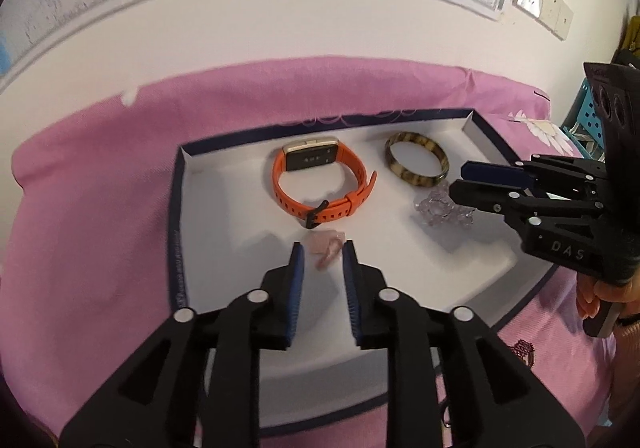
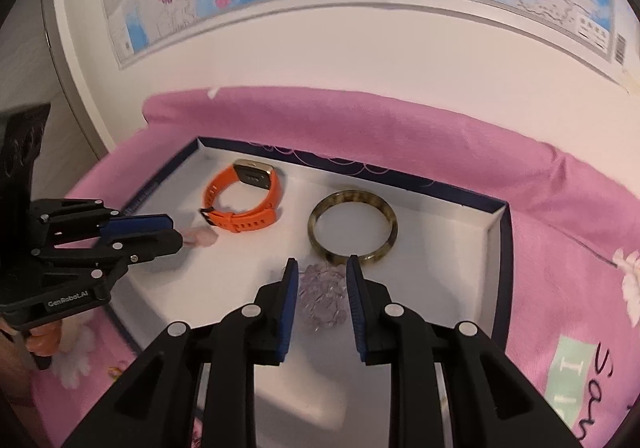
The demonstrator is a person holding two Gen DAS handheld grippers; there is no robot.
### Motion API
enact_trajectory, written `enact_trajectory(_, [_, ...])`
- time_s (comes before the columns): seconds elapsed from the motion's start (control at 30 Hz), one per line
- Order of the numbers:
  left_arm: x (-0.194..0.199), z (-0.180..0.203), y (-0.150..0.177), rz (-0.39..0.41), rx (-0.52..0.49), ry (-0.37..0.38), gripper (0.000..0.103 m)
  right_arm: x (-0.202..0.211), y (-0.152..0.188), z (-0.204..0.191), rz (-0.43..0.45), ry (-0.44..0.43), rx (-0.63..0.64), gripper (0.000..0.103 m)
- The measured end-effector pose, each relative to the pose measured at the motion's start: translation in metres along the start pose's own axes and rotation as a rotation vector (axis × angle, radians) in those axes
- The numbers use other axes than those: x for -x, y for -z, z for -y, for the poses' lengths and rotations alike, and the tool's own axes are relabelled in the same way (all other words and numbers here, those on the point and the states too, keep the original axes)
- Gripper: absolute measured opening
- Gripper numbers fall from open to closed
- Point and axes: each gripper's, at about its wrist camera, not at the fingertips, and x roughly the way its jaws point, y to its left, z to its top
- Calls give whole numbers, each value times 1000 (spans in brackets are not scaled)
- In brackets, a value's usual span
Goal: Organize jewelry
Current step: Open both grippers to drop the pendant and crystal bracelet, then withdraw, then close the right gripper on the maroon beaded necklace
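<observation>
Matt white card tray (image 1: 208, 184) with dark printed rim. Smooth orange rubbery strap on watch (image 1: 320, 184), glossy dark face in gold-toned metal frame. Glossy mottled brown bangle (image 2: 354, 228). Clear faceted bead bracelet (image 2: 324, 298), glassy. Pale pink translucent piece (image 1: 329, 248). Pink woven cloth (image 1: 100, 216), matt. Black matt plastic grippers, ribbed blue pads (image 1: 298, 288).

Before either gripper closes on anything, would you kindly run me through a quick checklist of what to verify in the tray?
1. Left gripper jaws open: ok.
2. Pink piece lined up with the left jaws: ok, it lies just ahead of the tips.
3. Right gripper jaws open: ok.
4. Clear bead bracelet between the right jaws: ok.
5. Orange watch and tortoiseshell bangle apart from both jaws: ok.
6. Clear beads touching the bangle: cannot tell.
</observation>
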Motion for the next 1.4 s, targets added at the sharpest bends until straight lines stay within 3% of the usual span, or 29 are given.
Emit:
enact_trajectory(0.2, [41,6,13,81,-33,17,32,37,11,-4,51,-40,-3,25])
enact_trajectory(0.3, [59,11,24,109,-61,21,35,59,23,-14,77,-57,35,34])
enact_trajectory(0.47, [74,21,46,117,-98,25,36,83,43,-34,83,-79,103,34])
enact_trajectory(0.8, [77,20,81,74,-81,37,39,72,99,-56,-73,-67,169,33])
enact_trajectory(1.03, [75,18,95,52,-52,54,41,69,113,-56,-93,-61,143,31])
enact_trajectory(1.3, [76,20,103,42,-59,66,41,66,112,-55,-93,-87,97,6])
enact_trajectory(1.4, [75,22,105,39,-71,66,41,68,112,-56,-86,-79,92,3])
